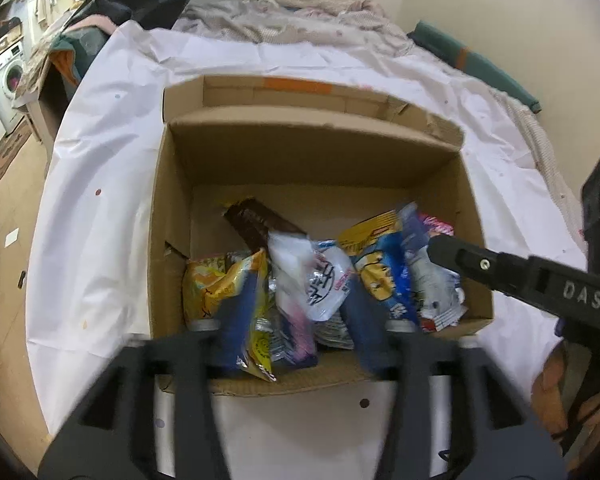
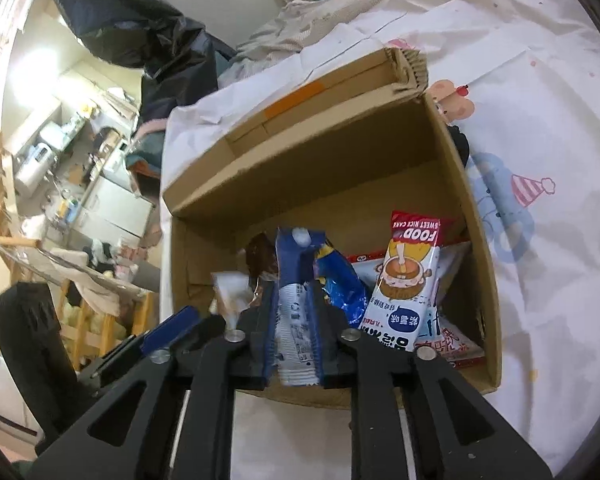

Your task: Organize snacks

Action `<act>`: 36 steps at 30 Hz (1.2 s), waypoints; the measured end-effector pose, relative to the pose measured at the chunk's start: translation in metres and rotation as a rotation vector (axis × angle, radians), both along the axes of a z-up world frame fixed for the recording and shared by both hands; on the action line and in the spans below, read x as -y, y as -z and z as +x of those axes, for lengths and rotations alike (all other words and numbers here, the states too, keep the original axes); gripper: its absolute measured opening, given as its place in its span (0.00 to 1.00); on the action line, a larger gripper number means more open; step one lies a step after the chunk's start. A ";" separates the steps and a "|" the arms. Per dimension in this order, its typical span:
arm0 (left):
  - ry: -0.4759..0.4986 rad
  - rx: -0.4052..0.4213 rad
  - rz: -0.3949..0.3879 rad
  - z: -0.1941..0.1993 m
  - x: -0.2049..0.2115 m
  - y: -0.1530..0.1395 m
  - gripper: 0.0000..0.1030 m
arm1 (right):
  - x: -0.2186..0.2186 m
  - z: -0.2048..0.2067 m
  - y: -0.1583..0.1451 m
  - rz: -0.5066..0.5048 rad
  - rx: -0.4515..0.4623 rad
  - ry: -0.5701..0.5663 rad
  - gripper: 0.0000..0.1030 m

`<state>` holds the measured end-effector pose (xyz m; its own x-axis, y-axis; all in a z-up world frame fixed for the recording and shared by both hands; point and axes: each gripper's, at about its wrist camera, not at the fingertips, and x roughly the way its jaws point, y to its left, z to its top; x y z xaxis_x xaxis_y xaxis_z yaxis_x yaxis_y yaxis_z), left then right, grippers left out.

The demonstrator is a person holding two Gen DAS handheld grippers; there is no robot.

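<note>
An open cardboard box (image 1: pixel 300 156) sits on a bed's white sheet and holds several snack packets. My left gripper (image 1: pixel 302 320) hangs open over the box's near edge. A blurred white packet (image 1: pixel 316 276) lies between its blue fingers, free of the pads. A yellow packet (image 1: pixel 212 288) and a brown bar (image 1: pixel 256 220) lie to its left. My right gripper (image 2: pixel 296 320) is shut on a blue and white packet (image 2: pixel 296 312), upright over the box (image 2: pixel 340 168). Beside it stand a white "FOOD" cake packet (image 2: pixel 408 272) and a blue packet (image 2: pixel 340 280).
A rumpled blanket (image 1: pixel 284 20) and pillow lie beyond the box. A black bag (image 2: pixel 148 32) hangs at the bed's left edge. A washing machine (image 1: pixel 8 80) stands far left, a dark chair (image 2: pixel 32 344) near left. A hand (image 1: pixel 552 392) shows at lower right.
</note>
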<state>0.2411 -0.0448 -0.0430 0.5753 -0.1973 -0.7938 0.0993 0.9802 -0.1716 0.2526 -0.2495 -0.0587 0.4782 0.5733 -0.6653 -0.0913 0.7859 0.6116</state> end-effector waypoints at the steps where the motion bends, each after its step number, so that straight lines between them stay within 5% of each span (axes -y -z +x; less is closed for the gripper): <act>1: -0.015 0.030 0.010 -0.005 -0.001 -0.005 0.81 | 0.003 -0.001 -0.002 0.011 0.007 0.012 0.40; 3: -0.028 0.075 0.027 -0.010 -0.002 -0.013 0.89 | 0.010 -0.005 -0.008 0.017 0.042 0.045 0.73; 4: -0.024 0.100 0.036 -0.014 -0.002 -0.017 0.89 | 0.011 -0.007 -0.012 0.013 0.063 0.058 0.80; 12: -0.054 0.218 0.054 -0.038 -0.021 -0.047 0.89 | 0.026 -0.028 -0.049 0.013 0.190 0.099 0.87; 19: -0.091 0.231 0.038 -0.070 -0.049 -0.065 0.89 | 0.047 -0.060 -0.070 0.027 0.209 0.122 0.91; 30: -0.127 0.217 0.052 -0.130 -0.054 -0.061 0.89 | 0.025 -0.127 -0.060 -0.095 0.195 0.049 0.98; 36: -0.163 0.230 0.058 -0.154 -0.057 -0.056 1.00 | 0.018 -0.151 -0.052 -0.184 0.221 0.127 1.00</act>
